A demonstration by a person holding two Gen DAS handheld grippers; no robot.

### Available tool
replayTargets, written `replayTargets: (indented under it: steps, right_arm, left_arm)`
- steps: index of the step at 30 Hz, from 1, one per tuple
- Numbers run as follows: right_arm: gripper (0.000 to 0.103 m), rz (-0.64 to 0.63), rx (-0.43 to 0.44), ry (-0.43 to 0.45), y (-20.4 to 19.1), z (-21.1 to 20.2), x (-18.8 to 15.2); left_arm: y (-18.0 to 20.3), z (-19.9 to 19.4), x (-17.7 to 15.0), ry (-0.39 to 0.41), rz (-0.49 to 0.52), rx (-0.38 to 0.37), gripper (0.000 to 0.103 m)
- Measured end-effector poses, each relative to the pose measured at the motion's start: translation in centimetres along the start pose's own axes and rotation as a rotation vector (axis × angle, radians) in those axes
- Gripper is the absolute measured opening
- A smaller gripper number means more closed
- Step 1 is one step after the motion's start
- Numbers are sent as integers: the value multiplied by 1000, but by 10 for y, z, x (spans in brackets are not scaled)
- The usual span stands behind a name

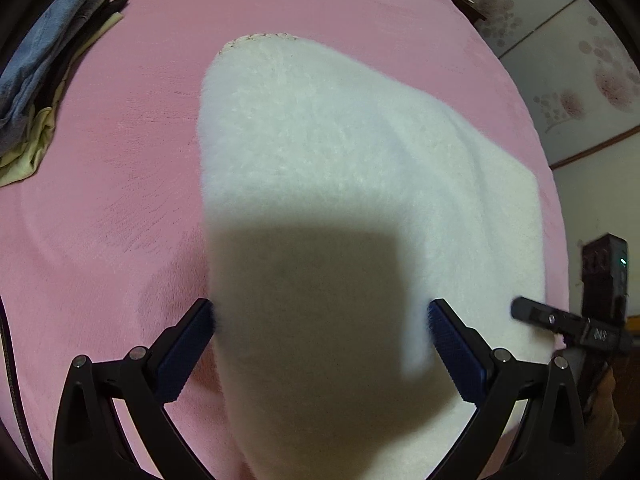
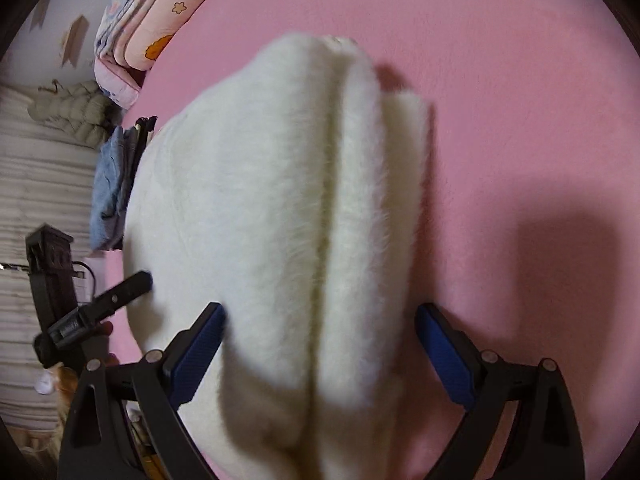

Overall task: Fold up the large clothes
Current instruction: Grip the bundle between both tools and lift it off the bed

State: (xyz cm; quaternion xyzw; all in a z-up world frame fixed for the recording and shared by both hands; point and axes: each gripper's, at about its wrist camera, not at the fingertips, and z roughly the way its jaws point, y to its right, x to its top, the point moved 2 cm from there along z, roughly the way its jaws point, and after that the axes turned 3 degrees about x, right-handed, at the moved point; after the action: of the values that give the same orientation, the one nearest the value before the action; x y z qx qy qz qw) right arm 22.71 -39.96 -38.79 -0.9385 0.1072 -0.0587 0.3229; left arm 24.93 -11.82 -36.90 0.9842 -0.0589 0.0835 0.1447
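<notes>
A white fluffy garment (image 1: 340,152) lies folded on the pink bed cover (image 1: 120,160). My left gripper (image 1: 320,320) hovers over its near end, open wide, with a blue-padded finger on each side of the cloth. At the garment's right edge shows one black finger (image 1: 536,314) of the other gripper. In the right wrist view the garment (image 2: 260,200) shows stacked folded layers with a seam-like gap running lengthwise. My right gripper (image 2: 320,316) is open and straddles that folded edge. The left gripper's finger (image 2: 128,288) rests at the garment's left side.
A stack of folded clothes, blue on top with black and pale yellow below (image 1: 44,64), sits at the bed's far left, and shows too in the right wrist view (image 2: 112,184). Patterned quilts (image 2: 152,12) and a beige puffer jacket (image 2: 76,112) lie beyond. A flowered wall panel (image 1: 568,60) borders the bed.
</notes>
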Motion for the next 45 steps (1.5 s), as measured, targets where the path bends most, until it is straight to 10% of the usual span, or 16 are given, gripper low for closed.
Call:
replayTargets:
  steps: [9, 14, 20, 31, 38, 45]
  right_arm:
    - [93, -16, 125, -13, 3, 21, 5]
    - [74, 7, 174, 19, 3, 29, 9]
    - [43, 6, 170, 77, -8, 18, 1]
    - [38, 36, 77, 90, -81, -7, -63]
    - [38, 18, 83, 23, -173, 5, -104]
    - [38, -116, 170, 21, -323, 54, -67]
  left_arm:
    - [-43, 21, 1, -49, -24, -226, 103]
    - [-59, 52, -4, -103, -135, -405, 103]
    - [-41, 35, -7, 4, -60, -250, 87]
    - [-47, -55, -60, 59, 3, -122, 72]
    - [-126, -137, -92, 48, -46, -115, 72]
    - [-243, -243, -45, 162, -85, -60, 72]
